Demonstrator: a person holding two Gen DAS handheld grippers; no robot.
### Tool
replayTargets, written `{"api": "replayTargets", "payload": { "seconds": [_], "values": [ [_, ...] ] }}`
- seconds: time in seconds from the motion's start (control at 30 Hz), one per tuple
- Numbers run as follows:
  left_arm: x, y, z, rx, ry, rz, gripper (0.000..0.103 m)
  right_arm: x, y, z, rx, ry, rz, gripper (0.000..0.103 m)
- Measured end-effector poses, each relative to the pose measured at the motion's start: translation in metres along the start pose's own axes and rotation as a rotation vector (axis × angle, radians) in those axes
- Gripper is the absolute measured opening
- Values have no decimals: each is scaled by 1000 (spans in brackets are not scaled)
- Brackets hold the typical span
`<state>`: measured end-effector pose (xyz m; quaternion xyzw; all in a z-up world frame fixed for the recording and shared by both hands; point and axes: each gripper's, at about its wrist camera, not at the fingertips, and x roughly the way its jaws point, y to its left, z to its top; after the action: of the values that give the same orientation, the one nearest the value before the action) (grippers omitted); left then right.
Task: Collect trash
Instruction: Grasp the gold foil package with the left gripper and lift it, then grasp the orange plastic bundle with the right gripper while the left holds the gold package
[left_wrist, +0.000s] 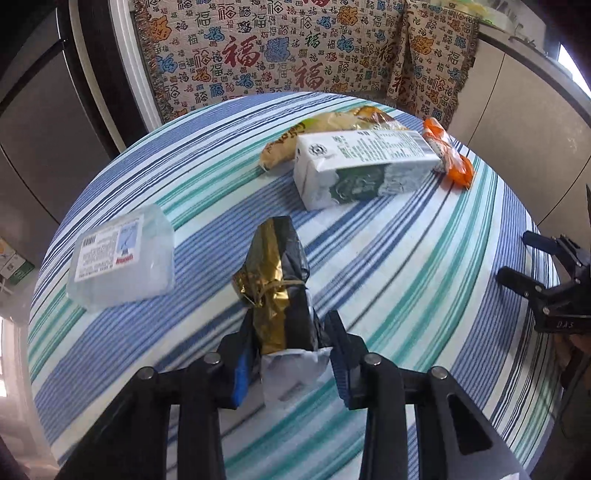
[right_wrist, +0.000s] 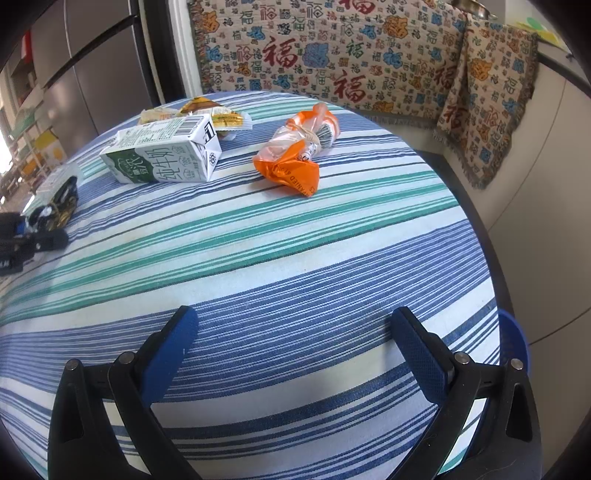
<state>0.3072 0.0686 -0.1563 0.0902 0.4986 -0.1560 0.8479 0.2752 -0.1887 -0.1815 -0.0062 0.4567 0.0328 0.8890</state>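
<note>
Now my left gripper (left_wrist: 291, 354) is clenched on the near end of a crumpled black-and-gold foil wrapper (left_wrist: 277, 280), which lies on the blue-and-green striped tablecloth (left_wrist: 406, 258) just beside a clear plastic tissue pack (left_wrist: 122, 258). My right gripper (right_wrist: 291, 350) hovers spread wide, holding nothing.

Left gripper (left_wrist: 290, 341): angled down, jaws pinched on something.
Right gripper (right_wrist: 293, 334): angled down, jaws wide, nothing between.
</note>
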Motion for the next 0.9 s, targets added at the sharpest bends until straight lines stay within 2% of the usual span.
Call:
{"api": "replayTargets", "payload": {
  "seconds": [0.07, 0.17, 0.27, 0.3, 0.6, 0.73, 0.9],
  "values": [
    [-8, -12, -14, -12, -8, 21, 37, 0, 0, 0, 0, 0, 0, 103],
    [-13, -24, -30, -40, -18, 6, 39, 0, 0, 0, 0, 0, 1, 103],
    [-11, -32, -35, -52, -31, 10, 64, 0, 0, 1, 0, 0, 1, 103],
    [-10, -34, -35, -51, -33, 15, 67, 0, 0, 0, 0, 0, 1, 103],
    [-4, -34, -32, -84, -76, 46, 77, 0, -1, 0, 0, -1, 2, 103],
    [-3, -31, -35, -96, -86, 59, 87, 0, -1, 1, 0, -1, 3, 103],
    [-2, -28, -39, -117, -109, 73, 93, 0, -1, 0, -1, -1, 3, 103]
  ]
}}
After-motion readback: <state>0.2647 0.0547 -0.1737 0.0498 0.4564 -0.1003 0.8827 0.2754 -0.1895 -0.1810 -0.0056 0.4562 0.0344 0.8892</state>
